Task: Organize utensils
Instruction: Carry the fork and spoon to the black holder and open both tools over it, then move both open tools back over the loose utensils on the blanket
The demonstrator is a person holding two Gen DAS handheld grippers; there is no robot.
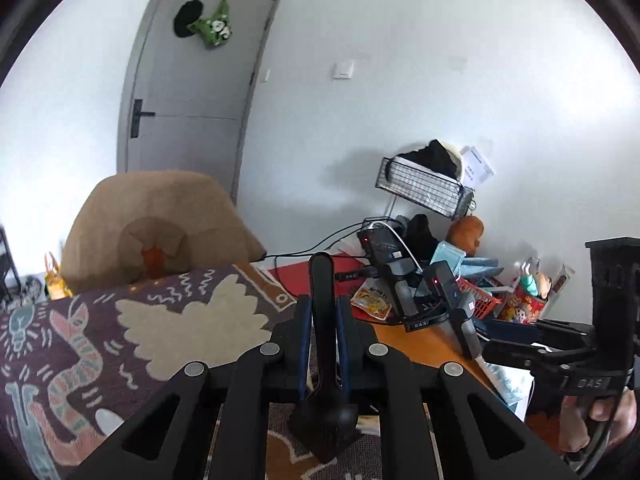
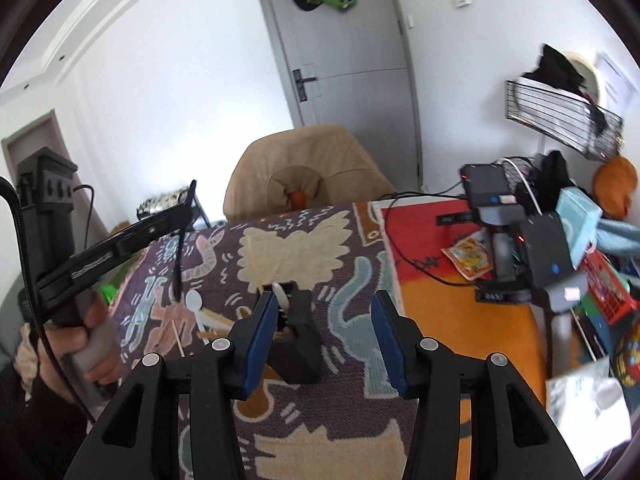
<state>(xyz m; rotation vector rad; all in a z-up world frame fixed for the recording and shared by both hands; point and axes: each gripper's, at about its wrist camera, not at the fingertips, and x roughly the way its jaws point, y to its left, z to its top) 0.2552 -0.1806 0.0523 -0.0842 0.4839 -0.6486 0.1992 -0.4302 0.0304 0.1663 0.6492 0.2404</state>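
Observation:
My left gripper [image 1: 323,304] is shut on the handle of a black spoon [image 1: 322,412], whose bowl is near the camera and whose handle points away. In the right wrist view the left gripper [image 2: 187,202] is at the left in a person's hand, with the black spoon [image 2: 178,264] hanging from it over the patterned mat [image 2: 344,248]. My right gripper [image 2: 324,298] is open above the mat, nothing pressed between its blue pads [image 2: 260,340]. Just beyond them stands a black utensil holder [image 2: 300,344] with a white spoon and wooden pieces in it. A white spoon [image 2: 194,300] and wooden chopsticks [image 2: 176,334] lie loose on the mat.
A tan chair [image 2: 308,164] stands behind the table. The right side holds clutter: spare grippers on stands [image 2: 552,264], cables, a red basket [image 2: 608,292], a snack packet [image 2: 470,258] and a wire basket [image 2: 560,116]. The orange tabletop [image 2: 448,312] shows beside the mat.

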